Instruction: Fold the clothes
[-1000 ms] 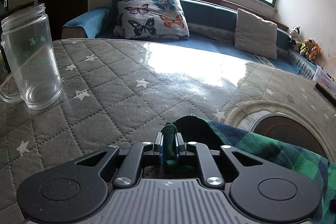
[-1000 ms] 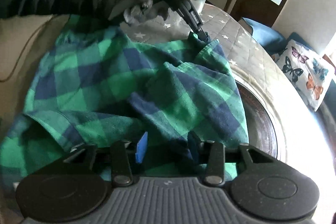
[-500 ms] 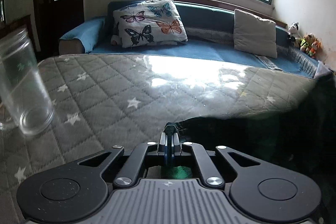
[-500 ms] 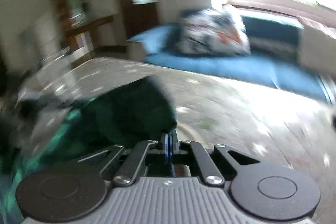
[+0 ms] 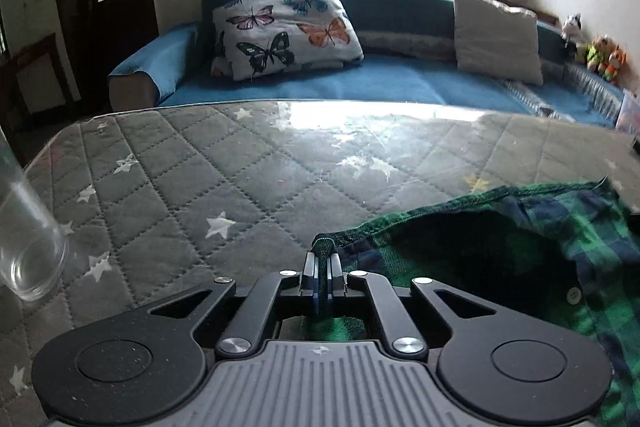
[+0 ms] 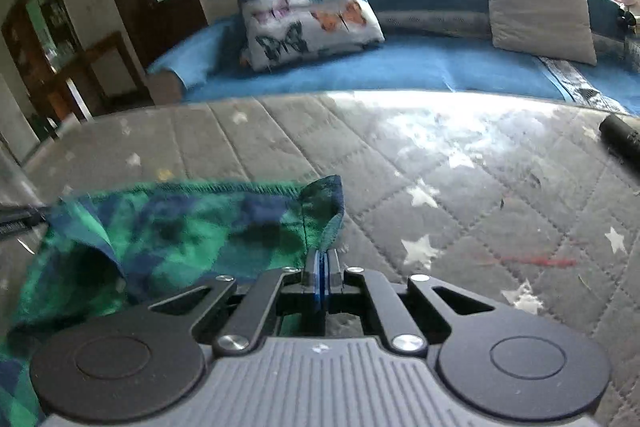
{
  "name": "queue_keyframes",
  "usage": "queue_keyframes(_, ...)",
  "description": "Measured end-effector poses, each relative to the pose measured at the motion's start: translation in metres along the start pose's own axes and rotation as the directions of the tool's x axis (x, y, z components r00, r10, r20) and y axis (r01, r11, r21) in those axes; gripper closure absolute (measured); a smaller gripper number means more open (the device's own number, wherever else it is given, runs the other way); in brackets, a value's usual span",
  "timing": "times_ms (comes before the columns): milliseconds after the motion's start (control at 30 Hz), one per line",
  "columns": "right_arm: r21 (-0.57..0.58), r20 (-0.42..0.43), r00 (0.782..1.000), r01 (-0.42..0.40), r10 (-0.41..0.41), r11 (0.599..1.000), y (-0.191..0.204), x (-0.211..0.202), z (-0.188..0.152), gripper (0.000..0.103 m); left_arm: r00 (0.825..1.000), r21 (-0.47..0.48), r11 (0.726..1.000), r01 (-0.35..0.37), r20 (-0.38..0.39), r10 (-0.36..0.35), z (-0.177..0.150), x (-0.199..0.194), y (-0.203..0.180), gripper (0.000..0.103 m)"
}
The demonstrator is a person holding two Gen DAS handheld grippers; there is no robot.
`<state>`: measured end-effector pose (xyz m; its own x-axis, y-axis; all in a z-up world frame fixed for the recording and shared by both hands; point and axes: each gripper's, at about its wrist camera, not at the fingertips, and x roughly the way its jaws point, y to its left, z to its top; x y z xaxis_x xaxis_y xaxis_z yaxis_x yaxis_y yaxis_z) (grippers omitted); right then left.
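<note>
On the quilt (image 5: 248, 171), grey with white stars, lies the shirt (image 5: 520, 267), green and navy plaid. Left wrist view: shirt fills the 3 to 5 o'clock sector, hemmed edge running from the left gripper (image 5: 321, 267) out toward 2 o'clock, where it ends in a frayed corner. Left fingers pressed together on a fold of that hem at frame centre; cloth shows between the pads and again behind them. One white button (image 5: 574, 294) visible at 4 o'clock. Fabric between hem and button sags into a dark hollow.

Right wrist view: shirt (image 6: 160, 227) occupies 8 to 10 o'clock, its hem running roughly level across the frame from 9 o'clock to the right gripper (image 6: 322, 269). Right fingers closed on a corner of the cloth, which stands up as a small peak just above the tips. Long axis of the held hem thus spans gripper to gripper, left-right across both views. Cloth is motion-blurred here; detail soft.

Surroundings: glass jar (image 5: 24, 231) at 9 o'clock in the left view, partly cut off. Black cylinder (image 6: 622, 139) on the quilt at 3 o'clock in the right view. Beyond the quilt's far edge, blue sofa (image 5: 360, 83) at 12 o'clock, with a butterfly pillow (image 5: 280, 27) and a beige cushion (image 5: 496, 35).
</note>
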<state>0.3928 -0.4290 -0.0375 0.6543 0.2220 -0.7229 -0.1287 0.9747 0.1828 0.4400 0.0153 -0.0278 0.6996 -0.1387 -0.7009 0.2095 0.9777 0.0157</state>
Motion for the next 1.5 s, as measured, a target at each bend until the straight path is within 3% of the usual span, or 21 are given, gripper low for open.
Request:
queue_keyframes(67, 0.003, 0.012, 1.000, 0.023, -0.023, 1.000, 0.000, -0.007, 0.001, 0.093, 1.000, 0.014, 1.000, 0.002, 0.006, -0.002, 0.002, -0.005, -0.003, 0.093)
queue_keyframes(133, 0.009, 0.027, 1.000, 0.017, -0.017, 1.000, 0.000, -0.013, 0.002, 0.093, 1.000, 0.018, 1.000, 0.014, 0.024, -0.015, 0.004, -0.014, -0.007, 0.084)
queue_keyframes(300, -0.051, 0.021, 0.999, -0.036, 0.037, 0.998, 0.017, -0.025, 0.002, 0.091, 0.995, 0.082, 0.993, 0.089, 0.038, -0.092, 0.004, -0.030, -0.027, 0.085)
queue_keyframes(500, -0.154, -0.035, 0.994, -0.108, 0.104, 0.982, 0.045, -0.022, -0.005, 0.082, 0.976, 0.147, 0.965, 0.217, -0.006, -0.219, 0.001, -0.019, -0.070, 0.085)
queue_keyframes(600, -0.166, -0.063, 0.994, -0.102, 0.093, 0.981, 0.048, -0.013, -0.010, 0.075, 0.974, 0.145, 0.963, 0.228, -0.046, -0.223, 0.000, 0.000, -0.085, 0.085)
queue_keyframes(767, -0.182, -0.063, 0.995, -0.093, 0.083, 0.979, 0.050, -0.018, -0.011, 0.073, 0.980, 0.129, 0.972, 0.198, -0.022, -0.197, 0.005, 0.006, -0.096, 0.085)
queue_keyframes(967, -0.283, -0.115, 0.992, -0.088, 0.058, 0.955, 0.058, -0.044, -0.025, 0.069, 0.977, 0.124, 0.969, 0.212, -0.016, -0.211, -0.003, -0.023, -0.091, 0.085)
queue_keyframes(1233, -0.371, -0.179, 0.984, -0.085, 0.018, 0.925, 0.075, -0.087, -0.068, 0.068, 0.971, 0.157, 0.959, 0.237, -0.015, -0.238, -0.044, -0.088, -0.095, 0.085)
queue_keyframes(1500, -0.427, -0.152, 0.988, -0.072, 0.007, 0.901, 0.088, -0.138, -0.125, 0.061, 0.950, 0.217, 0.926, 0.308, -0.024, -0.310, -0.122, -0.158, -0.117, 0.084)
